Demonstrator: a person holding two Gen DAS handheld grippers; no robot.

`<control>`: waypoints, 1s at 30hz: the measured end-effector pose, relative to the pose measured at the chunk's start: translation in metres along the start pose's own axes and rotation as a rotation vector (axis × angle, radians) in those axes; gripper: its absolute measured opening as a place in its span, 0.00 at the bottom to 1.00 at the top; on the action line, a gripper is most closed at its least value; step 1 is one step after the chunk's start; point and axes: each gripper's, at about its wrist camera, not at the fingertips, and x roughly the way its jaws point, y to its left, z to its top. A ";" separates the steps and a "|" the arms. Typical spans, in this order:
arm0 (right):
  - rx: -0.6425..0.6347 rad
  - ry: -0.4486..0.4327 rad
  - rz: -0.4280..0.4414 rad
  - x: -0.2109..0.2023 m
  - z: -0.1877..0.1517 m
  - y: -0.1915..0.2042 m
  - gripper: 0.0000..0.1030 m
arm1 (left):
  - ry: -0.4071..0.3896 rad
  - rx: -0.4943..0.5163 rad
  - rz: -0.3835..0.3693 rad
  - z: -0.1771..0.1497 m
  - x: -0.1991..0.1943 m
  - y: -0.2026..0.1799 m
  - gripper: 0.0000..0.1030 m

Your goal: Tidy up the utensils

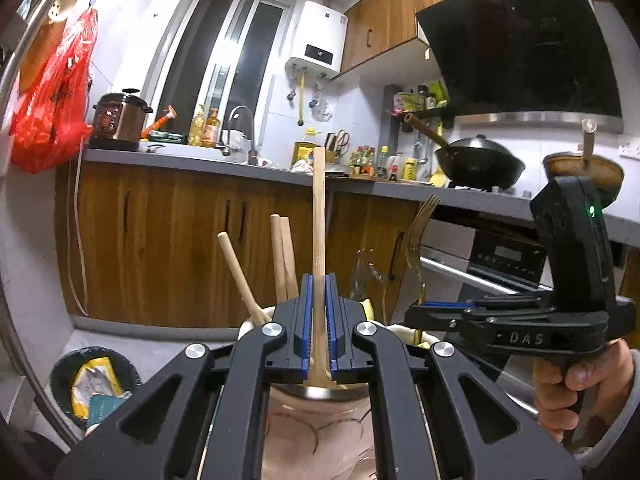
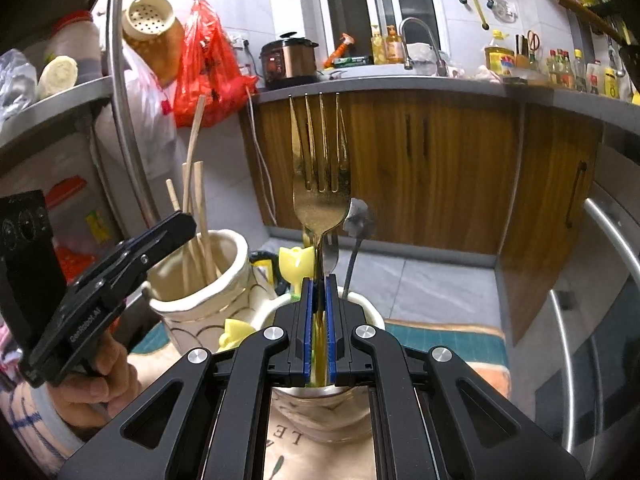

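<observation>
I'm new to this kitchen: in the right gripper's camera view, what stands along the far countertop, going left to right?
Red plastic bag hanging at the counter's end → pressure cooker → oil bottles → curved tap → yellow tin → row of sauce bottles.

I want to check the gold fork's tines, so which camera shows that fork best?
The right wrist view: the gold fork stands centred and upright, all tines clear, its handle pinched in the right claw. The left wrist view shows the fork only edge-on and small, at the right, above that claw.
</observation>
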 end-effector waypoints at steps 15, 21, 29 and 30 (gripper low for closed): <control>0.005 -0.031 -0.004 0.000 0.002 -0.003 0.30 | -0.034 0.038 0.024 0.006 -0.026 -0.012 0.68; -0.054 -0.074 -0.043 -0.020 -0.005 0.005 0.47 | -0.067 0.024 0.072 0.009 -0.047 -0.012 0.95; -0.050 -0.149 -0.062 -0.047 -0.029 0.006 0.63 | -0.052 -0.011 0.124 0.002 -0.076 -0.005 0.95; -0.049 -0.157 -0.063 -0.052 -0.033 0.006 0.64 | -0.048 -0.009 0.131 -0.001 -0.080 -0.004 0.95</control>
